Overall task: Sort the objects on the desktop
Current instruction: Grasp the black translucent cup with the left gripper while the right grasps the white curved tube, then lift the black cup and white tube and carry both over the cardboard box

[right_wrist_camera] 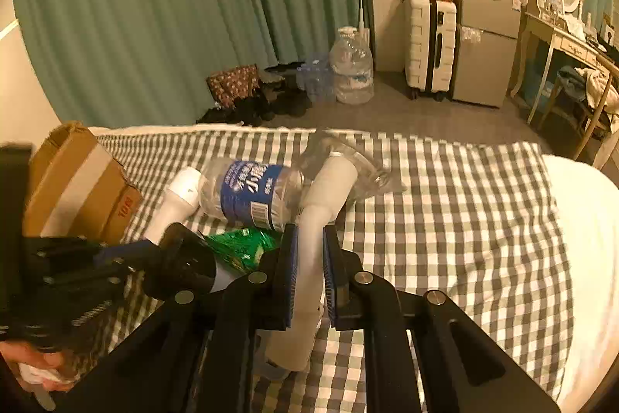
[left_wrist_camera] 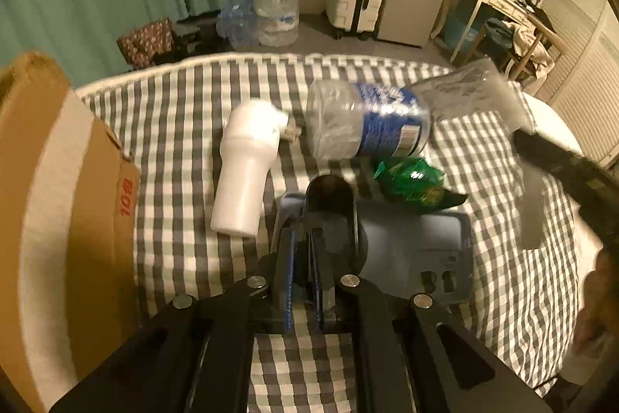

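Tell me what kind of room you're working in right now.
Most likely a bedroom: the work surface looks like a bed under a checked sheet, with a mirrored dressing table, a white suitcase and green curtains around it.

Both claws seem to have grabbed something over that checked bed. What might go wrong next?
The right claw pinches a long white tube whose far end sits by the water bottle, which lies on its side. Lifting may nudge it into rolling. The left claw, shut on a dark round object, works close beside, so they might bump.
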Tool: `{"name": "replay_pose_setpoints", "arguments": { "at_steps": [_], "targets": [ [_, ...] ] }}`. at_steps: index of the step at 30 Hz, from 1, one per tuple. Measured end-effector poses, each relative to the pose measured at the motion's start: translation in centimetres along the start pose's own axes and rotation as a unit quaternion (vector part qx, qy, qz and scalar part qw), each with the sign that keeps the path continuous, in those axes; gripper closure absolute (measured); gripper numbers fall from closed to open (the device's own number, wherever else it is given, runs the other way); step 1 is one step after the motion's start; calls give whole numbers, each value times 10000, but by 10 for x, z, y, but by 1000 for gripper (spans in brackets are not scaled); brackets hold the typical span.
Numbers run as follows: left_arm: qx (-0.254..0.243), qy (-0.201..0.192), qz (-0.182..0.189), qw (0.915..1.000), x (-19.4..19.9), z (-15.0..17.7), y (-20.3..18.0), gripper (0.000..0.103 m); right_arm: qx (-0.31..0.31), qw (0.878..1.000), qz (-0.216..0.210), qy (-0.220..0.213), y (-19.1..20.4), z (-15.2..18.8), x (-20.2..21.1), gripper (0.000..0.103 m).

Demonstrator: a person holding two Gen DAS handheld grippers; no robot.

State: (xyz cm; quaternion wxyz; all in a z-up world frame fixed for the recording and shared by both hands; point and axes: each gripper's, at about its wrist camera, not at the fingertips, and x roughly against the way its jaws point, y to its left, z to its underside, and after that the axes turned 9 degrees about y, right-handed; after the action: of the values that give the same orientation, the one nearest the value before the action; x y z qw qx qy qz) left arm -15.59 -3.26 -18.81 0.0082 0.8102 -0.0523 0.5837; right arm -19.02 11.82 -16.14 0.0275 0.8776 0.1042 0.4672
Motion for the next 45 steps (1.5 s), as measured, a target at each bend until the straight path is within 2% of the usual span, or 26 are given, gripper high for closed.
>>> {"name": "replay_pose_setpoints", "arguments": {
  "at_steps": [6,7,8,10,11,13,14,15,22,28,36,45],
  "targets": [
    [-98,123,-78,9998,-17,1,-7,93,-31,9995,-122,-283,4,-2,26,91],
    [-110,133,-85,9998,-20,1,-8,85,-13,9993,-127,-352,5,-3,31,91],
    [-114,167,-87,9998,-23,1,-8,74,-3,9990,-139,-413,6,-4,35,91],
    [-148,278,-14,9995,-33,2,-13,60,-6,9985,-202,-517,7,-6,43,91],
    [-177,329,22,9993,-39,3,-14,56,-6,9981,-236,-561,3,-7,48,91],
    [-223,266,-63,9994,-41,4,-19,58,2,9977,-265,-630,1,-9,52,91],
    [-248,249,-65,9994,-40,5,-20,74,6,9973,-257,-682,1,-9,56,91],
    [-241,258,16,9994,-39,4,-21,78,4,9971,-254,-717,0,-10,58,91],
    [-120,18,11,9999,-15,1,-19,79,-56,9951,-250,-959,-4,-12,79,91],
    [-126,-500,81,9986,32,-4,-20,79,-4,9919,-191,-1257,-1,-12,108,91],
    [-298,-1346,150,9903,113,6,-24,79,28,9882,-11,-1534,17,-9,144,91],
    [-308,-2028,272,9784,187,25,-15,79,40,9825,174,-1855,46,0,189,91]
  ]
}}
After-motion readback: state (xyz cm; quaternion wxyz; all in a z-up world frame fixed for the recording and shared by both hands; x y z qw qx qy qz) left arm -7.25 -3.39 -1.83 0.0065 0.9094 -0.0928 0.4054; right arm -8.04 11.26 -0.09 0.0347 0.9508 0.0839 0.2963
